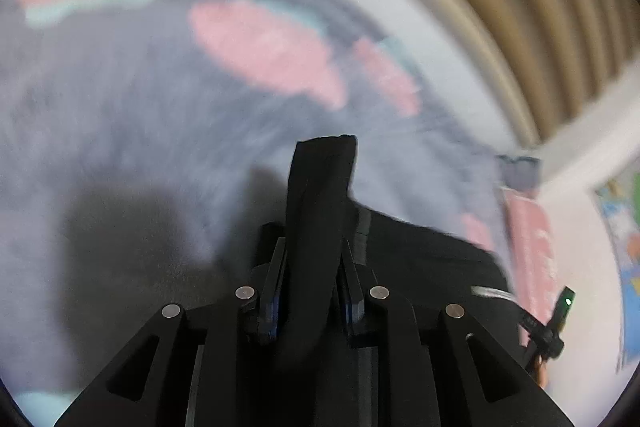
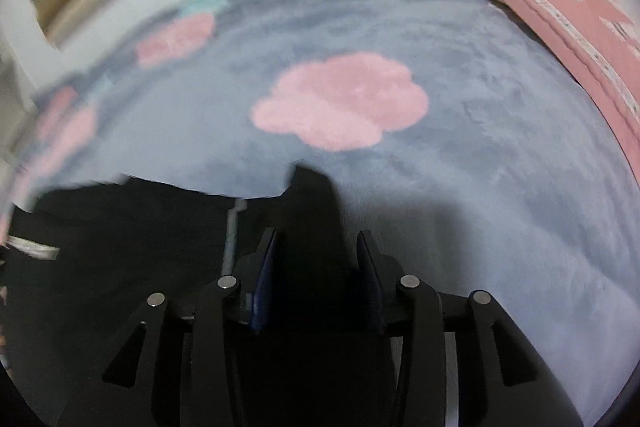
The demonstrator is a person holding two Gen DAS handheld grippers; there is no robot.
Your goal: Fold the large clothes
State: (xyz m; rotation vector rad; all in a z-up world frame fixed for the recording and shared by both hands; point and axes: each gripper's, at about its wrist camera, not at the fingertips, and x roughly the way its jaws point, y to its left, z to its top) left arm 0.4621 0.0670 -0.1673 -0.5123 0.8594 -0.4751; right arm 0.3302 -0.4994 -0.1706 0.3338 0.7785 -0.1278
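A large black garment (image 1: 420, 251) hangs between my two grippers above a bed. My left gripper (image 1: 314, 247) is shut on a bunched corner of it, which sticks up between the fingers. The cloth runs off to the right, with a pale strip at its edge. In the right wrist view the same black garment (image 2: 120, 227) spreads to the left, and my right gripper (image 2: 316, 239) is shut on another bunched corner. Both views are blurred by motion.
A grey-blue fleece blanket (image 2: 460, 187) with pink cloud shapes (image 2: 340, 103) covers the bed under both grippers. A pink pillow (image 2: 580, 27) lies at the right. A beige slatted headboard (image 1: 520, 7) and white wall lie beyond.
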